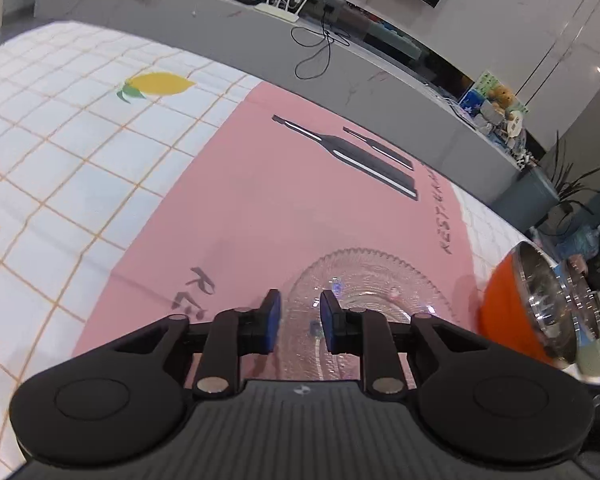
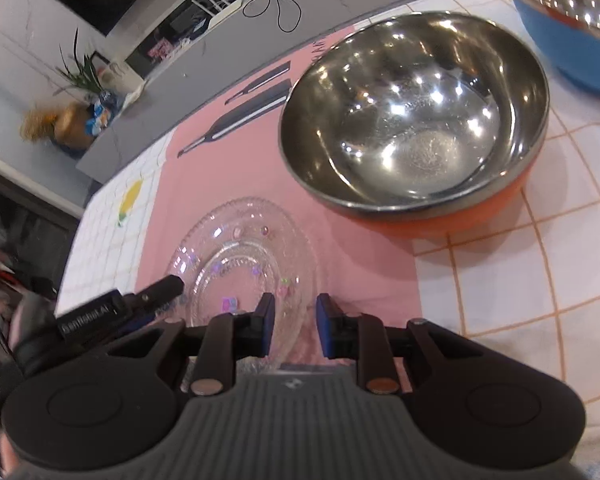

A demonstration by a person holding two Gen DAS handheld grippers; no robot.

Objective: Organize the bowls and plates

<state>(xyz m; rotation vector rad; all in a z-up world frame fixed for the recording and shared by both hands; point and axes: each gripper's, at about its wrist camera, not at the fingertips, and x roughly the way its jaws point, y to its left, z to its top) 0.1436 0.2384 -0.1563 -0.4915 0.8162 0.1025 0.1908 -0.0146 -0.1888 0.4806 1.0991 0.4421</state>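
A clear glass plate with a beaded rim lies on the pink placemat; it also shows in the right wrist view. My left gripper is open, its jaws either side of the plate's near rim. My right gripper is open over the plate's other edge. An orange bowl with a steel inside sits on the mat's corner; it shows at the right in the left wrist view. A blue steel-lined bowl stands beyond it. The left gripper's finger shows at the plate's left rim.
A white checked tablecloth with lemon prints covers the table. A grey bench with a router and cables runs behind it. A pale green dish lies under the orange bowl's edge.
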